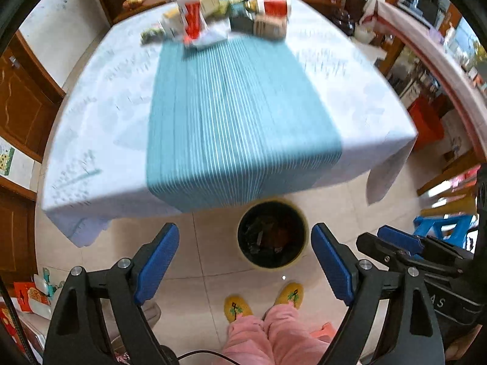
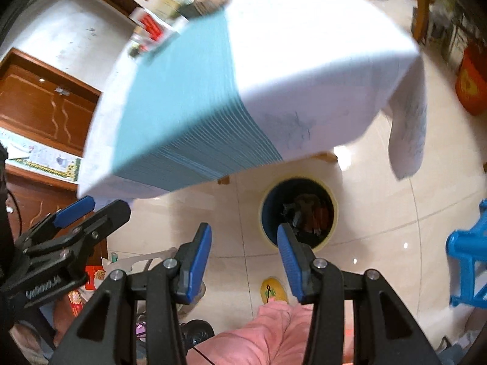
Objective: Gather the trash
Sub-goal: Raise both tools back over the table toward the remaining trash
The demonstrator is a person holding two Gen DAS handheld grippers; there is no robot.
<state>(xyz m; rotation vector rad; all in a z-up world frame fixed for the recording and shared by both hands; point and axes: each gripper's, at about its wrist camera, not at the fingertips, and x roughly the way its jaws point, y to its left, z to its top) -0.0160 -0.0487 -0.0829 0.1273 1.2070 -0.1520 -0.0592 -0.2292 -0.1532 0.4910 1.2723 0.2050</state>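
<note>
A pile of trash (image 1: 225, 15), red and white cartons and boxes, lies blurred at the far end of the table (image 1: 237, 115), on a teal striped runner over a white cloth. On the floor by the table's near edge stands a round bin (image 1: 274, 266) with a yellow rim, a dark liner and scraps inside. My left gripper (image 1: 245, 243) hangs above the floor, open and empty, with the bin seen between its blue pads. My right gripper (image 2: 243, 240) is open, narrower, nothing between its pads; the bin (image 2: 271, 213) lies just beyond its right finger. The trash pile (image 2: 170, 9) shows at the top left.
A person's yellow slippers (image 1: 292, 295) and pink trousers (image 1: 274, 334) are just below the bin. A blue stool (image 2: 468, 258) stands to the right, a wooden cabinet (image 2: 45, 106) to the left, a red container (image 2: 471, 85) at the far right. The tablecloth corner (image 2: 408, 140) hangs low.
</note>
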